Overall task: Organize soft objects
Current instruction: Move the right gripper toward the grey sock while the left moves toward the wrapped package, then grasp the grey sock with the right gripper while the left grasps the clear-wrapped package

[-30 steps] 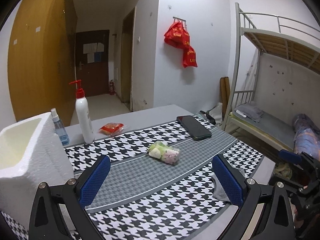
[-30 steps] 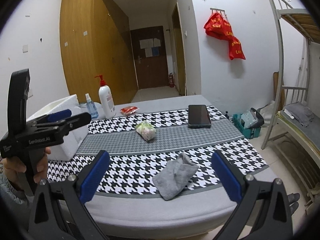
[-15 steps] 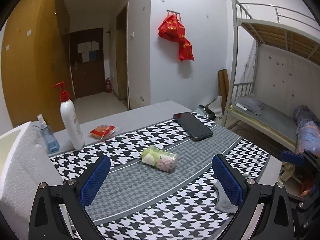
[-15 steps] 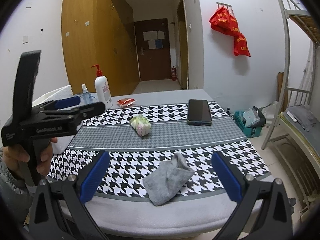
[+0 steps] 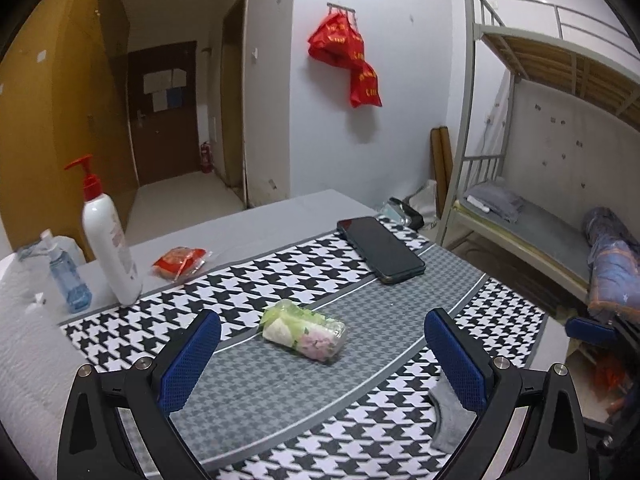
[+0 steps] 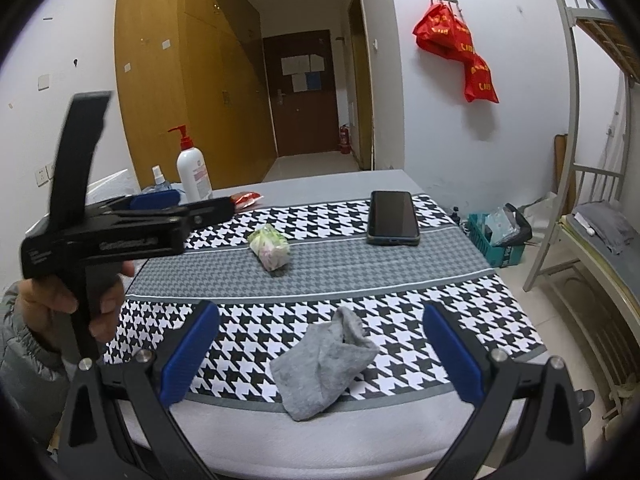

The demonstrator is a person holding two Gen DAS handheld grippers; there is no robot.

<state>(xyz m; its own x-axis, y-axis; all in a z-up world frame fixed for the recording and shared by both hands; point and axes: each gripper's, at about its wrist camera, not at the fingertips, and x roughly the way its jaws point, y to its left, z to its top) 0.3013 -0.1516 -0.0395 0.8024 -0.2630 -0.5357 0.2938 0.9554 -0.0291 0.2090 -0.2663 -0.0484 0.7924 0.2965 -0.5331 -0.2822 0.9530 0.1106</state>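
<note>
- Houndstooth cloth (image 6: 400, 308) covers the table, with a phone (image 6: 393, 217) near its far edge.
- Nearer than the phone lies a wrapped bundle (image 5: 304, 334); a grey sock (image 6: 324, 368) lies nearest, at the front edge.
- Left gripper (image 5: 322, 350) and right gripper (image 6: 320, 350) both hang with fingers spread wide, holding nothing.

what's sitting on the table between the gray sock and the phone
The plastic-wrapped bundle lies roughly between the sock and phone, a bit left of that line, in the right wrist view. Otherwise only patterned cloth.
</note>
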